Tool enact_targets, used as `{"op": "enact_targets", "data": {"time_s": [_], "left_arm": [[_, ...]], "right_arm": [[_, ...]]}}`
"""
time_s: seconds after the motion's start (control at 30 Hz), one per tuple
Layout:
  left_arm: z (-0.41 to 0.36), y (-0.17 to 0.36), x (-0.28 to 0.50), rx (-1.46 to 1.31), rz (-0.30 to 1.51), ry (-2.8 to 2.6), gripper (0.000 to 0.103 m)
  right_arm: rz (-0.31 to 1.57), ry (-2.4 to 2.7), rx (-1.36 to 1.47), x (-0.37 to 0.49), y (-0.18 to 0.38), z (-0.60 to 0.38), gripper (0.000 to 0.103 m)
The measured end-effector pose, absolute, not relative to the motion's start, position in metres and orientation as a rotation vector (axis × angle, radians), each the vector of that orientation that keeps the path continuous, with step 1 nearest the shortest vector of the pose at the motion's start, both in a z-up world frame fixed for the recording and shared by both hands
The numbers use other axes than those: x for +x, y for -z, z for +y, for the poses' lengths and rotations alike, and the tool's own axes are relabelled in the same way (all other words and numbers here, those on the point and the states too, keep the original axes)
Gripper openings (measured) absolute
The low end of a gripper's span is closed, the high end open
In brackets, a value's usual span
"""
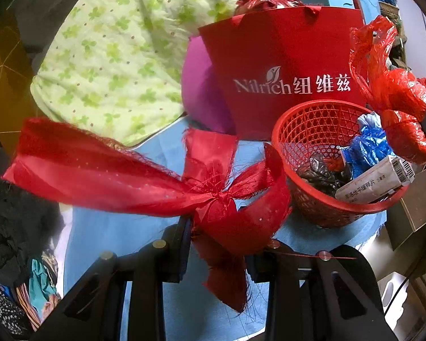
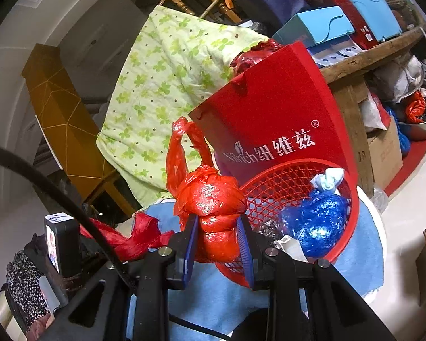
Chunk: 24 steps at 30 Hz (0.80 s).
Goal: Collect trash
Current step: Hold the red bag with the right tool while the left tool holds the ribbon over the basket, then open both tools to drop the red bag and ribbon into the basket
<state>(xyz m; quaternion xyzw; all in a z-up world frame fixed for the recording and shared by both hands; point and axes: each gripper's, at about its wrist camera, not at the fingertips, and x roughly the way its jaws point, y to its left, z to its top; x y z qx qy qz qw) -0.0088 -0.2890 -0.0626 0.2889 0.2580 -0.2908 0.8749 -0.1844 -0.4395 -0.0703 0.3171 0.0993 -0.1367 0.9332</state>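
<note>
- Left gripper (image 1: 218, 227) clenching its jaws on a frayed red fabric ribbon tied in a bow (image 1: 144, 176), knot just above the jaws, one long tail stretching out to the left, a shorter tail hanging down between the fingers.
- Right gripper (image 2: 217, 238) clamping its blue-padded jaws on a knotted, crumpled red plastic bag (image 2: 213, 201), bag handles sticking up above the bundle.
- Holding that red plastic bag just beside the near rim of a round red plastic mesh basket (image 2: 352, 199); in the left wrist view, hanging over the basket's right edge.
- Sitting tilted on a round table covered with a light blue cloth (image 1: 122, 233), the basket containing a crumpled blue plastic bag (image 2: 318, 221), a twisted pale blue wad (image 2: 326, 180), dark crinkled plastic (image 1: 323, 170) and a white printed cardboard box with a barcode (image 1: 375, 179).
- Standing right behind the basket, a red paper gift bag with white lettering (image 1: 284, 62), with a purple rounded object (image 1: 198, 91) beside it.
- Lying further back, a pale green floral quilt (image 1: 113, 56), draped over wooden furniture.
</note>
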Motion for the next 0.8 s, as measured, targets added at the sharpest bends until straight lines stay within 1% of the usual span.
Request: {"op": "enact_targets", "data": {"time_s": [0.33,0.47,0.53,0.67,0.7,0.73,0.77,0.8], "left_arm": [[-0.291,0.055,-0.002,0.585,0.528,0.634,0.035],[-0.314,0.039,0.001,0.574,0.513,0.705,0.035],[-0.331,0.030,0.007,0.549,0.537,0.782,0.035],[-0.365,0.030,0.018,0.518,0.571,0.873,0.037],[-0.376,0.035,0.021,0.514,0.588,0.913,0.039],[-0.386,0.041,0.024,0.509,0.613,0.963,0.047],[-0.393,0.045,0.025,0.503,0.631,0.997,0.052],[-0.399,0.052,0.026,0.495,0.651,1.026,0.063]], "right_arm": [[0.211,0.308,0.595,-0.179,0.060,-0.435,0.030],[0.190,0.347,0.579,-0.185,0.053,-0.448,0.030],[0.182,0.386,0.576,-0.186,0.051,-0.461,0.030],[0.208,0.442,0.636,-0.177,0.060,-0.495,0.032],[0.219,0.441,0.665,-0.173,0.065,-0.504,0.032],[0.229,0.433,0.690,-0.168,0.069,-0.512,0.033],[0.239,0.430,0.712,-0.163,0.075,-0.519,0.037],[0.258,0.439,0.738,-0.159,0.082,-0.526,0.052]]}}
